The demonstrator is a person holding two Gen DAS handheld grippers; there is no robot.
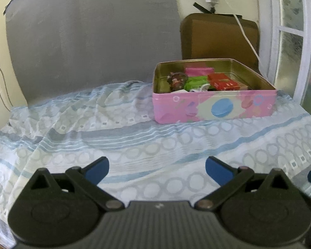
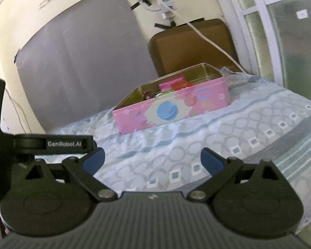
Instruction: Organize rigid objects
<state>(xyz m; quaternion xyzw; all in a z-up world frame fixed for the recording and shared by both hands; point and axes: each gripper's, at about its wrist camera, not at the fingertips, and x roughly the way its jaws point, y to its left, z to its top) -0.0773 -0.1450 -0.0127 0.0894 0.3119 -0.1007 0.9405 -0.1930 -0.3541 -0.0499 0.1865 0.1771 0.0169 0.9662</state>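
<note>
Grippers left [image 1: 157,169] and right [image 2: 152,160] hover spread wide, holding nothing. Our pink tin [image 1: 214,105] sits ahead on the patterned cloth [image 1: 93,137], items inside; we judge sorting nearly done, next we look for strays

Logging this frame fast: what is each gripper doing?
Left gripper: open, holding nothing.
Right gripper: open, holding nothing.

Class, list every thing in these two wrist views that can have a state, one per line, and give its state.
Left gripper: open, holding nothing.
Right gripper: open, holding nothing.
Pink tin: lid off, standing on the cloth.
Red box: lying inside the tin.
Green packet: lying inside the tin.
Pink packet: inside the tin, at the back.
Patterned cloth: spread out, wrinkled.
</note>
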